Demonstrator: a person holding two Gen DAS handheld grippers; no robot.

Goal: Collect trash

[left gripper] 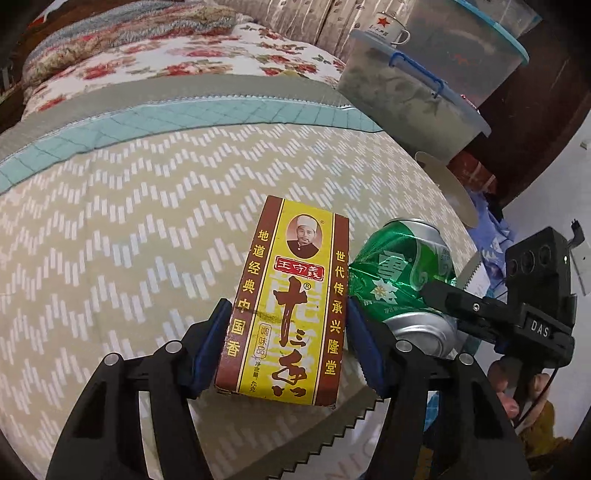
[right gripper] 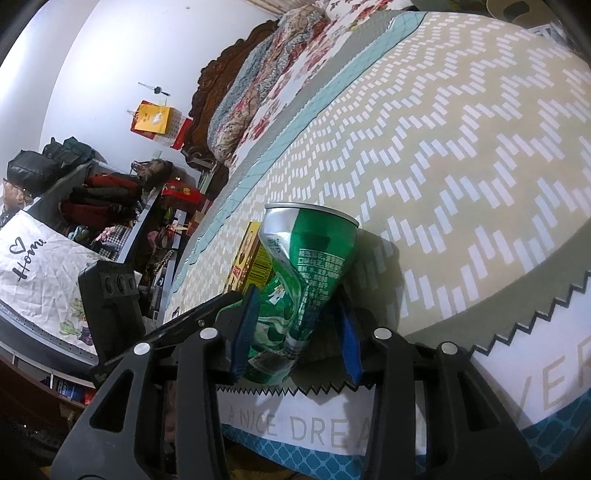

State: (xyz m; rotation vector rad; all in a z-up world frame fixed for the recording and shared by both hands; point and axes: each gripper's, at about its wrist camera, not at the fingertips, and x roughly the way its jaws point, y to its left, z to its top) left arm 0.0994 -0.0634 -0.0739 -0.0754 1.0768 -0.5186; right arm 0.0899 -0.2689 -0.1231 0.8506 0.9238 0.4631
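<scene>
Bed (left gripper: 122,206): covered by a beige zigzag-pattern spread; teal band and floral quilt (left gripper: 173,62) at the far end. Carries no table surface; near edge toothed, with printed lettering below in the right wrist view.

Bins (left gripper: 417,92): two clear plastic tubs with blue rims, stacked beside the bed at upper right. White mug (left gripper: 388,27) with red star on the lower lid.

Box (left gripper: 284,306): yellow-and-brown spice carton, upright, slightly tilted, above the near bed edge. Pinched at both long sides by the left claw (left gripper: 286,336); blue pads pressed against the cardboard.

Can (right gripper: 299,291): green, crushed and dented, held just right of the box, close beside it; contact between the two not discernible. Pinched at its lower, crumpled part by the right claw (right gripper: 295,332); top rim pointing away from the camera.

Right claw body visible at right in the left wrist view, with fingers of the hand (left gripper: 517,384) gripping its handle.
</scene>
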